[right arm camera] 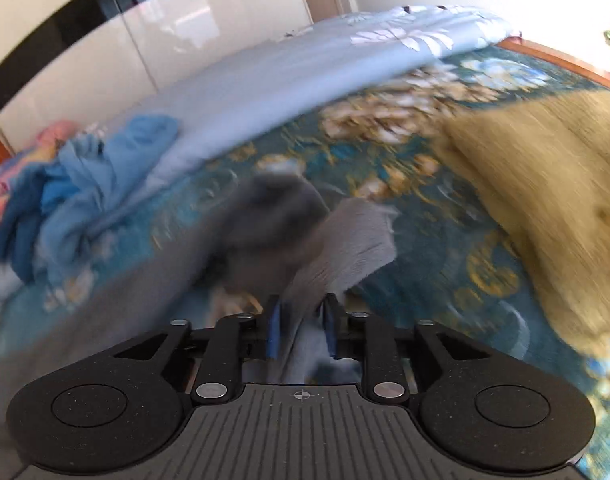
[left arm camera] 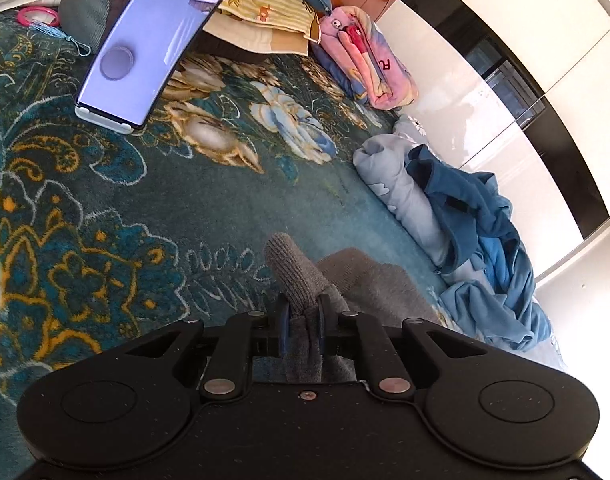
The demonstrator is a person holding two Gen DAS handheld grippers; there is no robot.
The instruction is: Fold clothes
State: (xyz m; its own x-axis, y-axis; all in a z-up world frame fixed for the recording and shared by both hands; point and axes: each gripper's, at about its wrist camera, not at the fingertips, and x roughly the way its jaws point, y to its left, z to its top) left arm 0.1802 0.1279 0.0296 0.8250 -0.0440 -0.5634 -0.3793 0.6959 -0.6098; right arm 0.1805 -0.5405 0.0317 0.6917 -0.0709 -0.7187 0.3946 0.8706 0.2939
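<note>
Teal plush blanket (left arm camera: 233,200), patterned with gold scrolls and pale flowers, covers the bed under both my claws. Along its far edge a light blue quilt (right arm camera: 265,76) runs beside the white wardrobe (left arm camera: 505,60), and a heap of blue clothes (left arm camera: 481,240) sits on that quilt. A mustard blanket (right arm camera: 545,184) lies over the bed's right side in my right view. Near the headboard I see striped yellow bedding (left arm camera: 261,4) stacked up, a folded pink blanket (left arm camera: 369,60) beside it, and a phone (left arm camera: 153,40) propped on a white stand, tilted over the blanket. A pink ring (left arm camera: 39,16) lies further back.

My left claw (left arm camera: 303,320) is pinching a fold of the grey knit (left arm camera: 297,276), its pads pressed close on the cloth; the rest of the garment spreads on the blanket just ahead and to the right. My right claw (right arm camera: 303,320) has grey cloth (right arm camera: 345,236) running between its blue pads, which stand a little apart; this view is blurred, so I cannot tell whether they grip it.
</note>
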